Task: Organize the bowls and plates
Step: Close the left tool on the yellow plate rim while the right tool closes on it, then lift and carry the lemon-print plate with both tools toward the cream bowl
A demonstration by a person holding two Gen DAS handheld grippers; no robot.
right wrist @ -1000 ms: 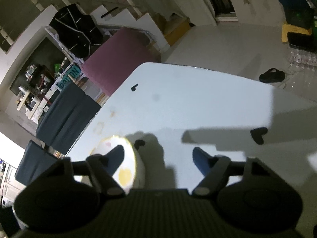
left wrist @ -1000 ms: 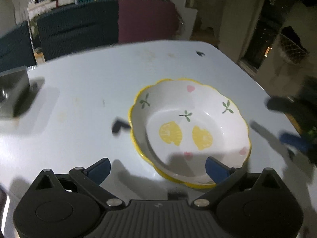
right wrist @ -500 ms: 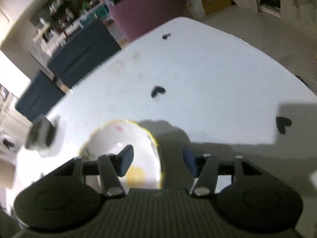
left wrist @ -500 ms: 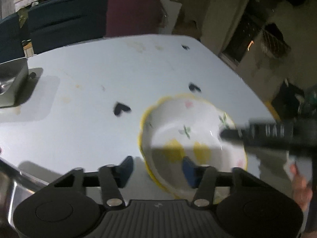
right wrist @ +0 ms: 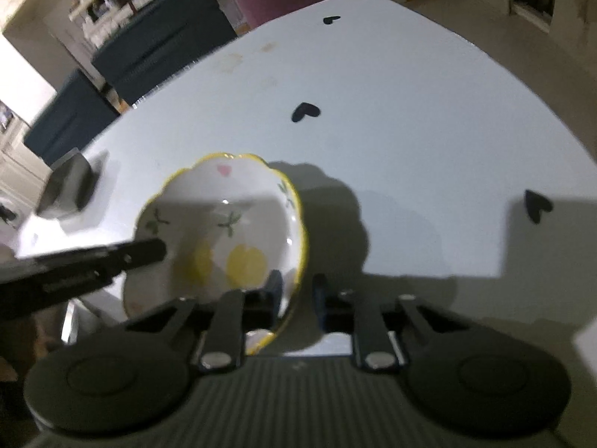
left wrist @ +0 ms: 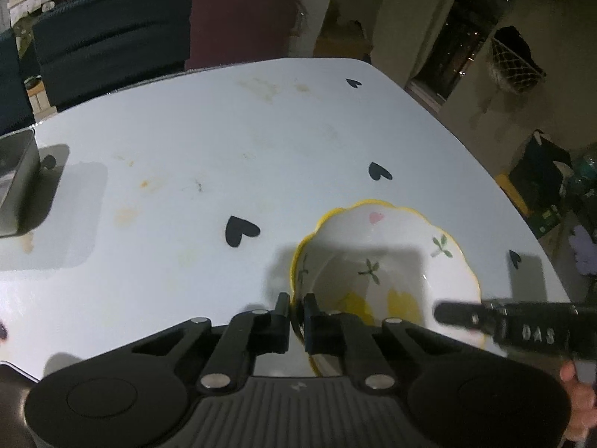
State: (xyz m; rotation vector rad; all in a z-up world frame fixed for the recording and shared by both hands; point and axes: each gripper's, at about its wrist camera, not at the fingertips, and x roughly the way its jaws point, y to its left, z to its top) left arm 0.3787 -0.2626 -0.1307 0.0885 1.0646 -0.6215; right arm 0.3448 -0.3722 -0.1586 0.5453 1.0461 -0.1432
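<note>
Right, your left tongs [left wrist: 296,311] are pinched tight on the bowl's [left wrist: 395,261] yellow scalloped rim, near-left side. Your right tongs [right wrist: 296,291] straddle the opposite rim w/ a gap, not clamped. Bowl sits on the white bench [left wrist: 224,149], btwn black heart stickers [left wrist: 240,229]. Metal container [left wrist: 16,183] at far left.

One bowl, two claws, four hearts, one metal box

A single scalloped bowl [left wrist: 388,261] sits on the one white surface [left wrist: 224,142]. Two claws show: left claw [left wrist: 296,315] and right claw [right wrist: 296,295]. Four black heart marks [left wrist: 240,230] dot the top; one grey metal box [left wrist: 16,183] stands at the left edge.
</note>
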